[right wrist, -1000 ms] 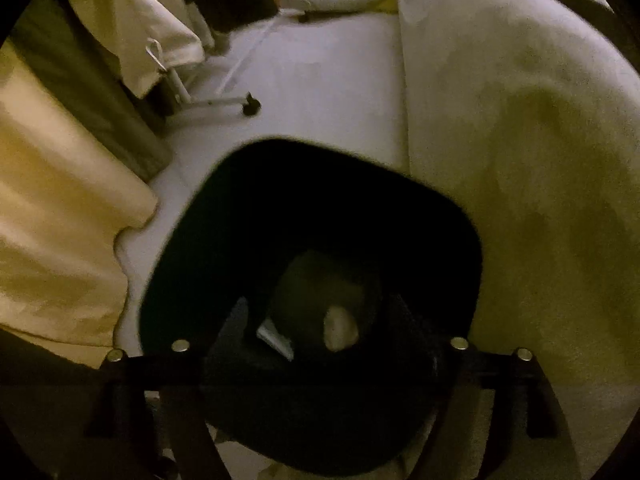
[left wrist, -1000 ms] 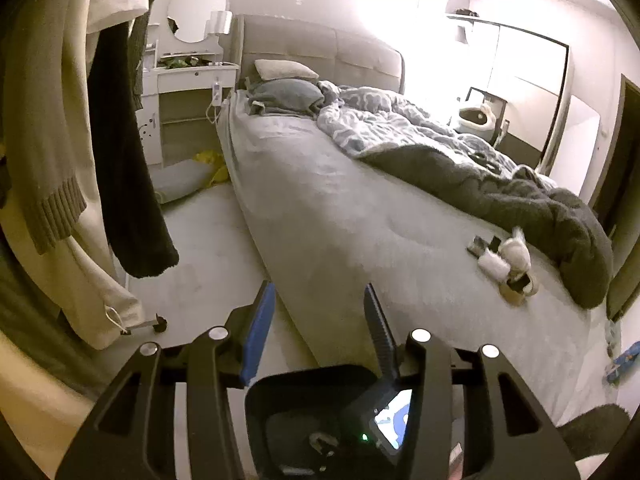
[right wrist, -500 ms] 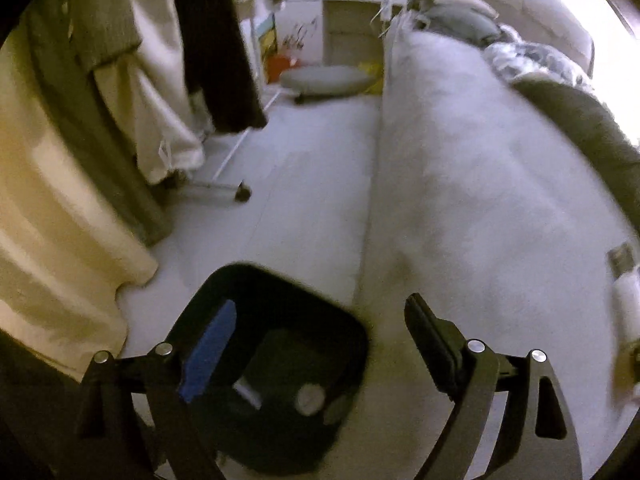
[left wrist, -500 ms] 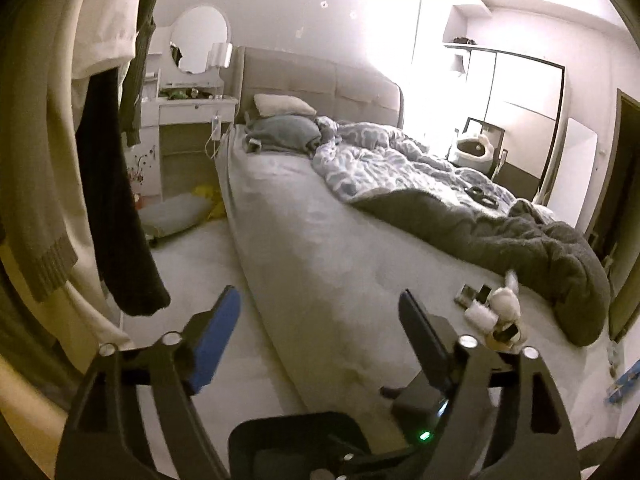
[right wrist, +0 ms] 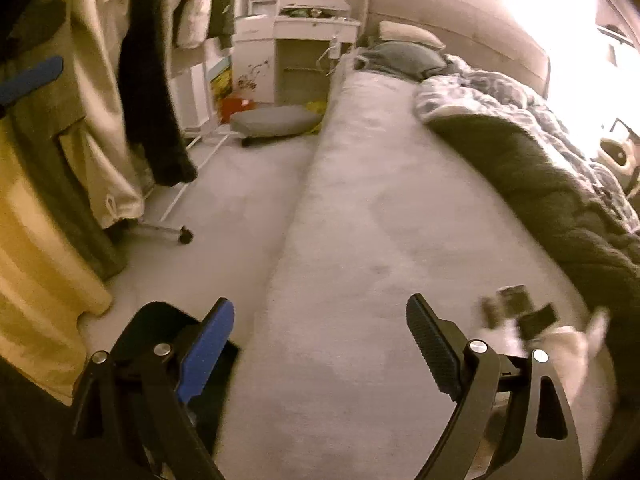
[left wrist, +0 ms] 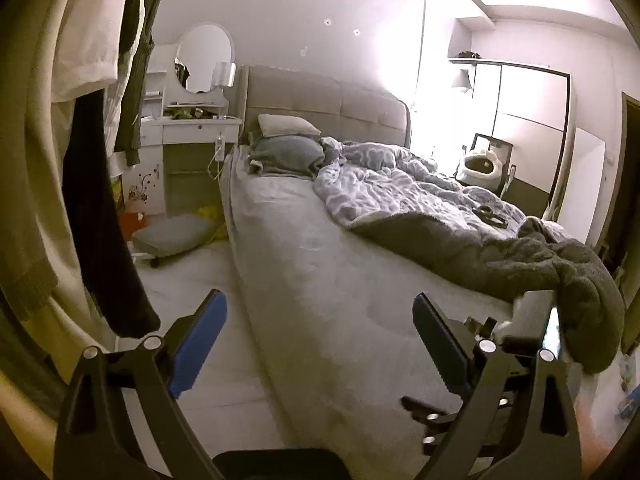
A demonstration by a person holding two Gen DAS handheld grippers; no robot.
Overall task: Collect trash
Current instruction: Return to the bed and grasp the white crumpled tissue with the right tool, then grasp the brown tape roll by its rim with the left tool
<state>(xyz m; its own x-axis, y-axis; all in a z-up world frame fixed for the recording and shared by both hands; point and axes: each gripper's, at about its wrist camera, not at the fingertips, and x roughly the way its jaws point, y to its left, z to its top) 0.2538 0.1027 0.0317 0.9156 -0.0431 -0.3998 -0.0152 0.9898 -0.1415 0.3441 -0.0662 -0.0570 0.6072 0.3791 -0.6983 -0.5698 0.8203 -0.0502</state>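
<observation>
My left gripper [left wrist: 320,320] is open and empty, raised over the bed's near edge. My right gripper [right wrist: 320,328] is open and empty above the bed's side. A small heap of trash lies on the grey bed sheet at the right: dark wrappers [right wrist: 516,308] and a crumpled white tissue [right wrist: 568,344], blurred, just right of the right gripper's right finger [right wrist: 436,348]. In the left wrist view only a white bit of the heap [left wrist: 528,308] shows behind the right gripper. The black bin [right wrist: 152,328] stands on the floor behind the right gripper's left finger; its rim [left wrist: 276,464] shows at the bottom of the left wrist view.
A grey bed [left wrist: 320,264] with a dark blanket [left wrist: 520,260] and patterned duvet [left wrist: 400,184] fills the middle. Clothes hang on a wheeled rack [right wrist: 160,232] at the left. A cushion [left wrist: 172,236] lies on the floor by a white dresser [left wrist: 188,128].
Both grippers rose away from the bin and tilted up toward the bed. Both opened wider. The right gripper swung right, bringing the trash heap into its view.
</observation>
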